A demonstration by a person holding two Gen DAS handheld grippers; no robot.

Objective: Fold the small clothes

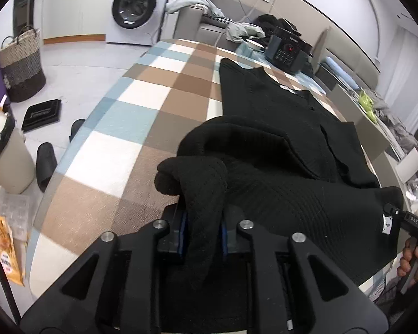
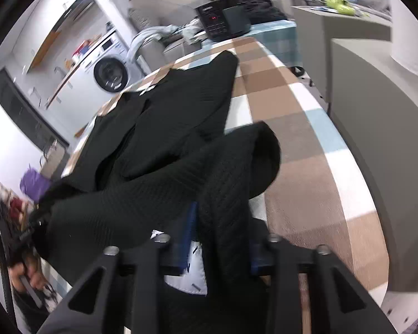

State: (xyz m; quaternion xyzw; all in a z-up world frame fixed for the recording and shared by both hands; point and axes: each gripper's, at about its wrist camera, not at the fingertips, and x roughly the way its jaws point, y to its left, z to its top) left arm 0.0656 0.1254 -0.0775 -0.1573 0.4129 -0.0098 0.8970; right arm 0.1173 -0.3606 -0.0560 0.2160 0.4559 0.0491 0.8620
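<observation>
Both ends of the black ribbed knit garment (image 1: 287,144) are up off the checked brown, blue and cream tablecloth (image 1: 142,94), while its far half lies flat on the cloth toward the back of the table. The left gripper (image 1: 202,232) has its blue-padded jaws clamped on a bunched corner of the hem, and the right gripper (image 2: 221,239) is pinched on the opposite corner, a white label showing just by its pads. This looks like the first fold in progress: near edge raised, ready to be carried over. My read is the next move calls for both corners travelling forward together and level, laid onto the far part so the edges line up, then released.

Containers now: a woven two-tone laundry basket (image 1: 22,64) stands on the floor, contents not visible. A beige bin with a black liner (image 1: 5,161) holds white crumpled rubbish. The white front-loading washing machine (image 1: 136,8) has its door shut
</observation>
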